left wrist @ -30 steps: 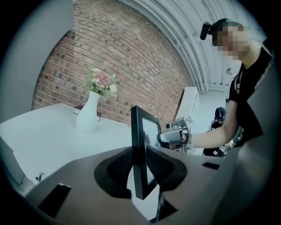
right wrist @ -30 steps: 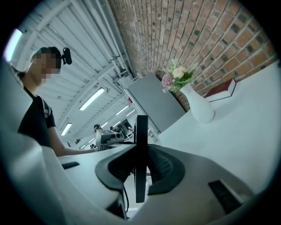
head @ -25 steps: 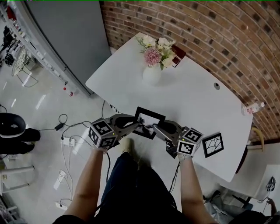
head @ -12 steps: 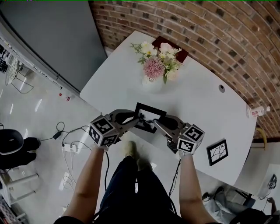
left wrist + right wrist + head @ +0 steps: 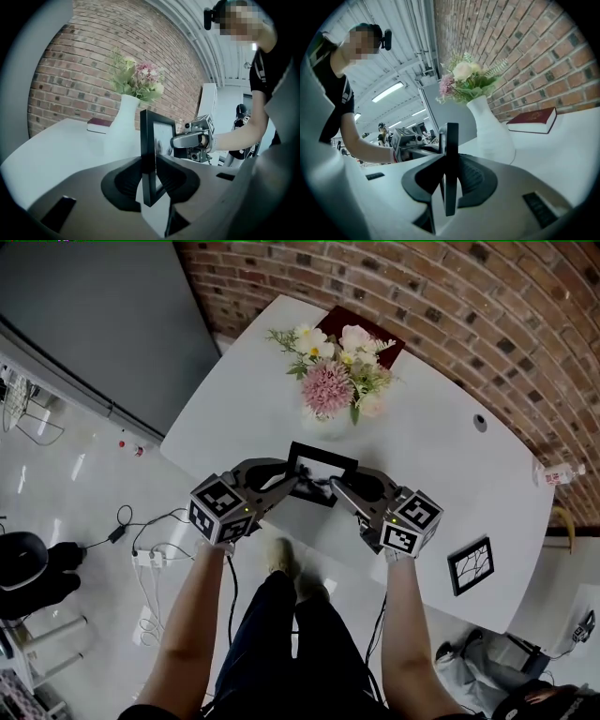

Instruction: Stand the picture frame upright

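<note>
The picture frame (image 5: 322, 457) is black, table (image 5: 441, 474) and vase (image 5: 121, 126) white, brick wall (image 5: 487, 306) reddish-brown.

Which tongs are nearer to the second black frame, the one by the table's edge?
Right. The right tongs grip the picture frame's side facing that second frame; the left tongs grip its opposite side, farther off.

I could read no words, numbers or brand names anywhere. My left tool (image 5: 296, 482) and right tool (image 5: 332, 487) carried only black-and-white square marker patterns. The dark red book (image 5: 533, 121) showed no legible title.
</note>
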Motion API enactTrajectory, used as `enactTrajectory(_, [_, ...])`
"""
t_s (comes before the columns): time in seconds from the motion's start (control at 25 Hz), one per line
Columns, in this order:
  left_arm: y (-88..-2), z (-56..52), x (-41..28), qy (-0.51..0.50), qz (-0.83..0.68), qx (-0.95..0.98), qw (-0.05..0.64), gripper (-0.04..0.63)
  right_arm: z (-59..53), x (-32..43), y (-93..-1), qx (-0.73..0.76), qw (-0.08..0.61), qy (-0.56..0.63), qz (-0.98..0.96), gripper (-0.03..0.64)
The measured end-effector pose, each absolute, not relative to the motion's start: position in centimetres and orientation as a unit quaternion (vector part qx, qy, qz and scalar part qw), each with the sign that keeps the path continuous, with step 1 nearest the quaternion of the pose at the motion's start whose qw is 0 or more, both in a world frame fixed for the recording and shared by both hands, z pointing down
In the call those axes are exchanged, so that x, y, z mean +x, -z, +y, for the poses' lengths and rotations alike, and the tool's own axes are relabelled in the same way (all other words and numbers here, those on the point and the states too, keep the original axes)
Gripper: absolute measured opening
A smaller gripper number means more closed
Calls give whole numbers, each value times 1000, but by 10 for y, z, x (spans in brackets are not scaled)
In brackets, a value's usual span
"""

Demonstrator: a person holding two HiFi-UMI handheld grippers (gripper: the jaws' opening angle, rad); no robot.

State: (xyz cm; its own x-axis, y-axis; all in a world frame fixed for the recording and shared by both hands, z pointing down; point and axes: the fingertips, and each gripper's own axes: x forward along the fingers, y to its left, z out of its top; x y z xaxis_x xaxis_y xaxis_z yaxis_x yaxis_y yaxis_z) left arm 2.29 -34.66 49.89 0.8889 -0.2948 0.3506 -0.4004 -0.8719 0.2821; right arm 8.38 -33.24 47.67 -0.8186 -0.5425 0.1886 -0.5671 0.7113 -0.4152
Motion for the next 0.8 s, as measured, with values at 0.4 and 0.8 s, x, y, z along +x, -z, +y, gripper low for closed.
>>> enactTrajectory(0.4, [-511, -366, 26, -159, -189, 954, 168, 106, -354, 87, -484, 304, 47, -216, -927, 83])
enactTrajectory(0.8, [-516, -389, 26, -151, -224, 949, 160, 109, -378, 87, -492, 309, 77, -188, -929, 86])
